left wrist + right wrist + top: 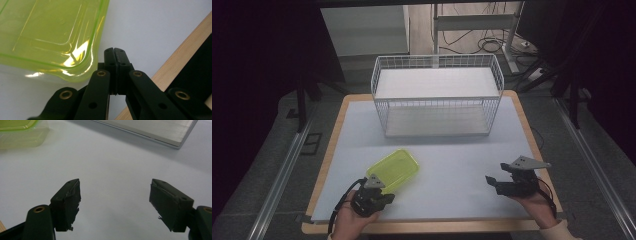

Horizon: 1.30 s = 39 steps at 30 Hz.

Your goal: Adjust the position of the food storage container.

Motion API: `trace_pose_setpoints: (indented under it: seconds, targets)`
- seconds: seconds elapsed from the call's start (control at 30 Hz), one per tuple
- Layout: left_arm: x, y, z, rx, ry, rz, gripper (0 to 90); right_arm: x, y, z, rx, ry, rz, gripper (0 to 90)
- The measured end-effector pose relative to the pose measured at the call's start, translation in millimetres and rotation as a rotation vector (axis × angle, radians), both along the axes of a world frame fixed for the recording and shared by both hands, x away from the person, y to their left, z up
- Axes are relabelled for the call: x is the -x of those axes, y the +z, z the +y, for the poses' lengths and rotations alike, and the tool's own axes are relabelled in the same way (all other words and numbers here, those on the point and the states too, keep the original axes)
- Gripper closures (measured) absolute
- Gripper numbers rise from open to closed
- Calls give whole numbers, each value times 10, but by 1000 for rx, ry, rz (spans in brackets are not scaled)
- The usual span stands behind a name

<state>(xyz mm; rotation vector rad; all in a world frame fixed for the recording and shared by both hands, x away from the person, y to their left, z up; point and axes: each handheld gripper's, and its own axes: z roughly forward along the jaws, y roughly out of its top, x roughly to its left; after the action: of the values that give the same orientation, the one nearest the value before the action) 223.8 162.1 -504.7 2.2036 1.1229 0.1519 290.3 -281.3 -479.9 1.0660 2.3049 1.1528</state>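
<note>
Translucent yellow-green plastic — a shallow box (393, 171) with rounded corners lies on the pale mat (452, 165), its long axis slanting from near-left toward far-right. The left gripper (373, 195) sits just beside its near corner, jaws pressed together on nothing, the box up and to their left in the left gripper view. The right gripper (507, 184) waits well apart, jaws wide. Beyond stands a white wire basket (437, 95) — likely the destination, reached first by the left hand.
</note>
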Motion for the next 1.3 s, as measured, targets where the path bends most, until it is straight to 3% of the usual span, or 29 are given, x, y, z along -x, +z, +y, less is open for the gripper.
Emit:
trace_pose_setpoints:
  seconds: [0.3,0.7,0.8,1.17,1.3]
  targets:
    - [-71,-12,192,7,51,15,900,-1,-3,3,2,-1,2,252]
    - [-225,-68,450,-23,123,32,900,-4,-10,10,4,-3,5,252]
    - [-286,-95,532,-21,160,35,900,-6,-16,13,4,-3,8,252]
    - [-339,-122,602,2,177,45,900,-5,-20,18,6,-2,9,252]
    - [-261,-77,545,31,138,44,900,-7,-21,15,7,-2,8,252]
